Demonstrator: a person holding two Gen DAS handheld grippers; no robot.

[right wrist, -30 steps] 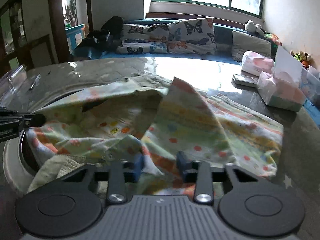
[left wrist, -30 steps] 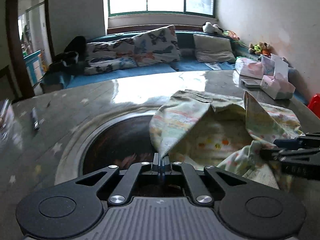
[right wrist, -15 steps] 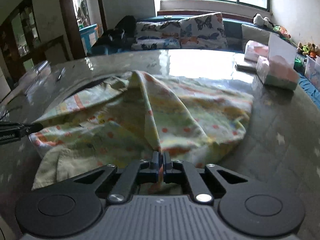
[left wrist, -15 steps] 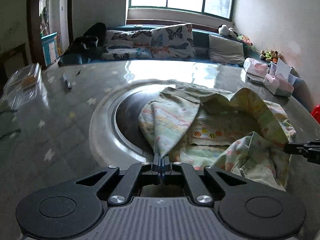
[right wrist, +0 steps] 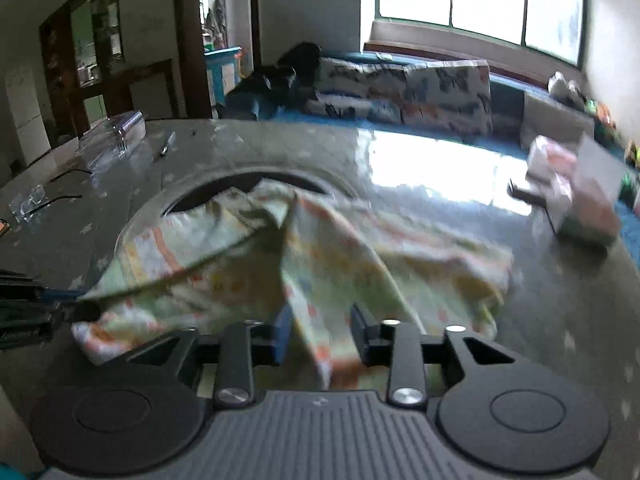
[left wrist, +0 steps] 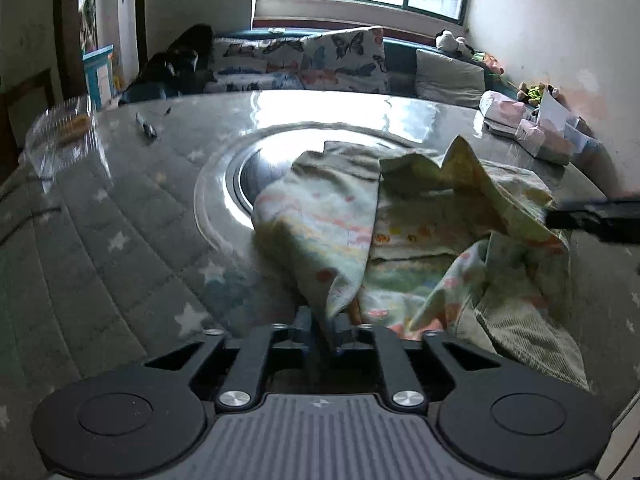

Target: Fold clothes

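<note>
Garment [left wrist: 404, 236], pastel printed, lies crumpled over the table's [left wrist: 120, 216] round centre inset. Left gripper [left wrist: 326, 330] pinches its near corner. Right gripper [right wrist: 320, 334] stands released, fabric between its spread fingers.

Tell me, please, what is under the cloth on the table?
The cloth lies on the grey table and partly over its round dark inset. What else it covers cannot be seen.

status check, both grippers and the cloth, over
Left gripper pinching a corner of the patterned garment. Right gripper open, fabric between its fingers. Garment bunched on the table, nothing blocking.
</note>
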